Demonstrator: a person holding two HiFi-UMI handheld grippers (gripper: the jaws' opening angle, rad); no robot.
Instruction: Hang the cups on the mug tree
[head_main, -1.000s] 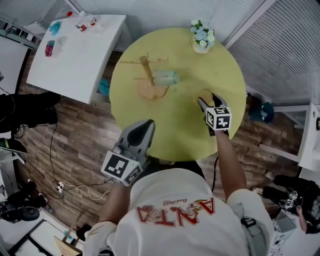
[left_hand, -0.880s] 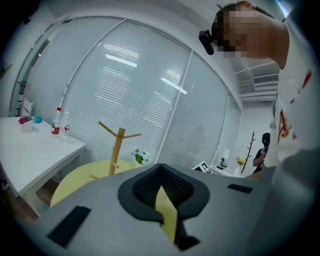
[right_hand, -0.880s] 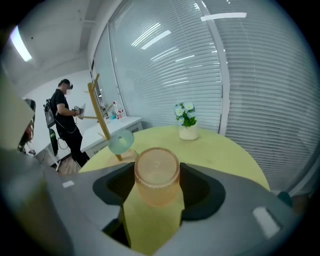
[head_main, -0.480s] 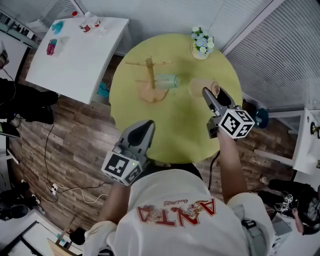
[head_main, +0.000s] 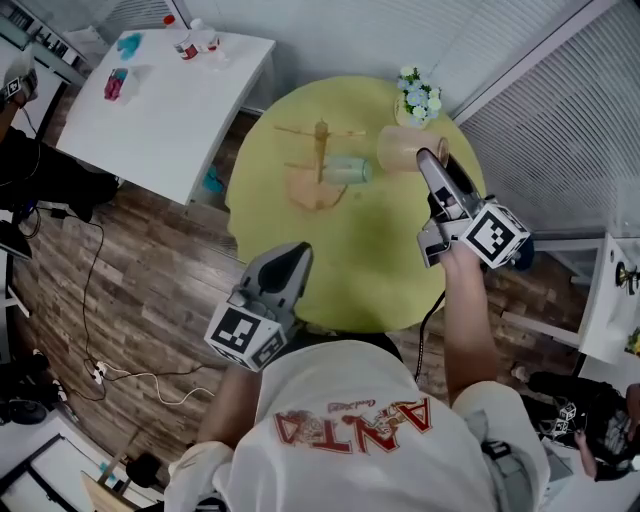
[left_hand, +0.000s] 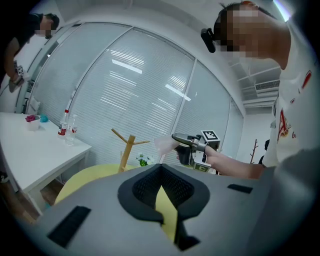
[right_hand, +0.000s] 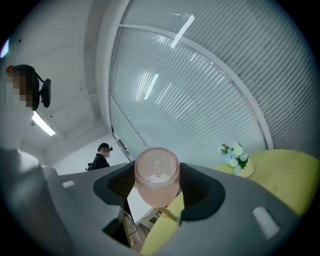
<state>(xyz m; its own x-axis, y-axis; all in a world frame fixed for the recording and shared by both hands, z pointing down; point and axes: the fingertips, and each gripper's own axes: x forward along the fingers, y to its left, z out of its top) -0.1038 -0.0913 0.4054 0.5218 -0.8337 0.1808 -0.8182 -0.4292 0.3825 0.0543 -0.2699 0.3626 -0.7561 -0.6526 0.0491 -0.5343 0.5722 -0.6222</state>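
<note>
A wooden mug tree (head_main: 320, 158) stands on the far half of the round yellow table (head_main: 370, 270). A pale green cup (head_main: 347, 170) hangs against its post, apparently on a peg. My right gripper (head_main: 421, 158) is shut on a pink ribbed cup (head_main: 400, 147) and holds it in the air, level, just right of the tree. In the right gripper view the cup (right_hand: 156, 176) fills the gap between the jaws, mouth toward the camera. My left gripper (head_main: 296, 251) hovers at the table's near edge, jaws together and holding nothing. From it I see the tree (left_hand: 127, 149) and the raised cup (left_hand: 164, 145).
A small pot of flowers (head_main: 419, 98) sits at the table's far edge, behind the held cup. A white table (head_main: 160, 100) with bottles and small items stands to the left. Cables lie on the wooden floor (head_main: 150, 300). A person (right_hand: 101, 156) stands in the background.
My right gripper has lifted the pink cup off the table and carried it up and away toward the tree, turning it level. The left gripper has hardly moved.
</note>
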